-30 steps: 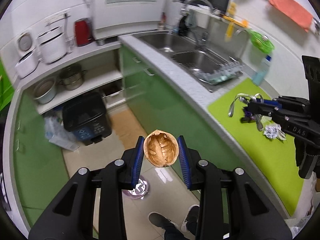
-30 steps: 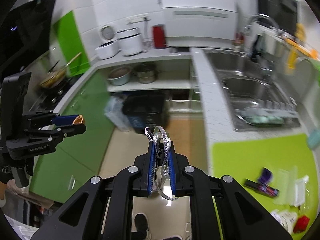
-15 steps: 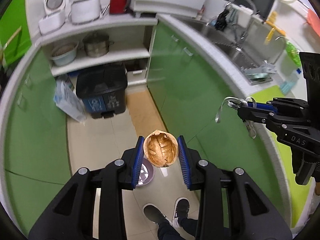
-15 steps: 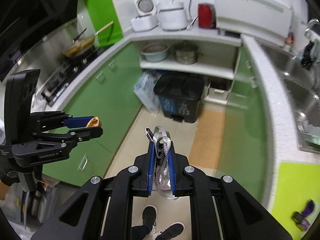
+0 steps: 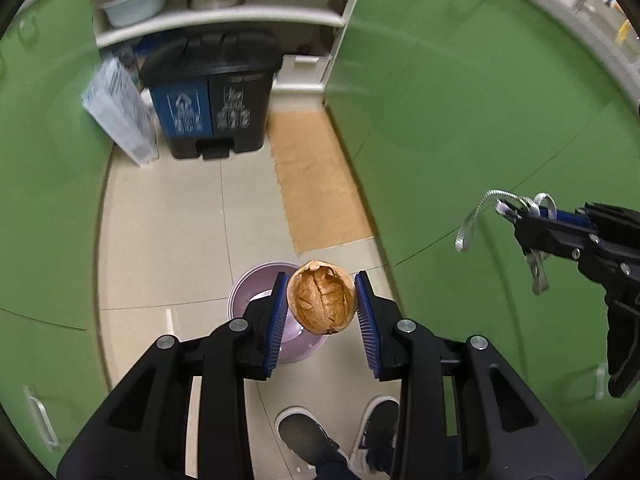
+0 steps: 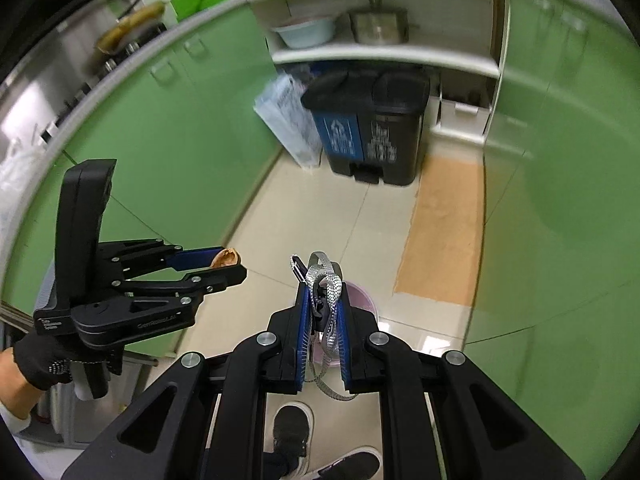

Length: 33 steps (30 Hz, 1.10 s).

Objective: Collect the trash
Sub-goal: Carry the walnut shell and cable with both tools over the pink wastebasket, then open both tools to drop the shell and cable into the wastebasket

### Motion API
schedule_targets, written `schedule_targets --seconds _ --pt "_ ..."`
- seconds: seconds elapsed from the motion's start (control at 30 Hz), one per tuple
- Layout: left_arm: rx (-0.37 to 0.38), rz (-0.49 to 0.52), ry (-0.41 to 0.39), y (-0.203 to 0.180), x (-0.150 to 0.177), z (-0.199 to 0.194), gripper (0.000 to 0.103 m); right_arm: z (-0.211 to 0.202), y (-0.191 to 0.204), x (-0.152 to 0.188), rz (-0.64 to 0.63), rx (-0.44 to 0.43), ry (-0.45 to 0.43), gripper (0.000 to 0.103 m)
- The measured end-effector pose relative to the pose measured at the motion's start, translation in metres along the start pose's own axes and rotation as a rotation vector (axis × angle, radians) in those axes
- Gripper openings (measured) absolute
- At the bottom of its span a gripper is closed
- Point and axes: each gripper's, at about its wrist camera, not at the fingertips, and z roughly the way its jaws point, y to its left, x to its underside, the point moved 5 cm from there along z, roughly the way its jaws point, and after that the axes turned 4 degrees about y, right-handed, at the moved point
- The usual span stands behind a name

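In my left gripper (image 5: 321, 303) I hold a walnut shell half (image 5: 321, 303), clamped between the two blue pads with its hollow side facing the camera; from the right wrist view it shows as a small tan sliver at the tips of that gripper (image 6: 228, 259). My right gripper (image 6: 323, 312) is pinched nearly closed on a grey woven lanyard (image 6: 326, 280), whose strap loops above the pads while a tail hangs out below them, and a small metal clip (image 6: 298, 269) sticks up beside it. Both loads hang over the tiled floor, roughly above a small pink bin (image 5: 256, 300) that stands on the floor just beyond my shoes (image 5: 308, 436). A black and blue pedal bin (image 5: 210, 92) stands well apart, under the shelf at the far end of the green cabinets. I judge the shell to be light, stiff and brittle: it is already cracked, so a harder squeeze would likely crush it, and the curved rim could slip sideways out of the pads; holding it across its widest part, as now, seems safest. The lanyard is soft and limp, so it will sag and swing, and it may snag on the pad ridges when let go. The clip end is the only rigid part worth pinching.
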Motion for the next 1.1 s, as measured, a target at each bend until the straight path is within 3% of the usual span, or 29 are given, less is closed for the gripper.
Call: schedule_targets --seconds 0.17,0.2,0.3,0.33,0.4,0.8,0.93,0.97,1.03,1.1 --pt "0.0 -0.025 0.004 0.021 0.015 0.067 0.034 0.065 -0.016 0.019 -0.02 -0.006 0.013 0.012" --pt "-0.006 -0.029 0.005 0.025 0.018 0.079 0.038 0.075 -0.018 0.021 -0.023 -0.007 0.016 0.012" --pt "-0.032 -0.043 -0.02 0.035 0.023 0.098 0.082 0.103 -0.024 0.027 -0.034 -0.013 0.023 0.012" --pt "-0.032 -0.059 -0.027 0.039 0.024 0.103 0.091 0.111 -0.026 0.028 -0.038 -0.015 0.026 0.012" --pt "-0.042 -0.079 -0.031 0.047 0.025 0.111 0.098 0.123 -0.027 0.03 -0.045 -0.019 0.034 0.012" --pt "-0.043 -0.228 -0.113 0.097 0.016 0.098 0.1 0.184 -0.01 0.03 -0.122 -0.071 0.096 0.013" --pt "-0.055 -0.255 -0.15 0.109 0.014 0.086 0.1 0.198 -0.002 0.031 -0.154 -0.08 0.111 0.017" --pt "-0.057 -0.26 -0.158 0.111 0.014 0.082 0.1 0.199 -0.001 0.032 -0.158 -0.076 0.111 0.021" --pt "-0.062 -0.264 -0.168 0.114 0.015 0.077 0.1 0.198 0.0 0.031 -0.156 -0.072 0.095 0.072" --pt "-0.065 -0.268 -0.172 0.114 0.016 0.071 0.1 0.196 0.001 0.031 -0.152 -0.078 0.083 0.086"
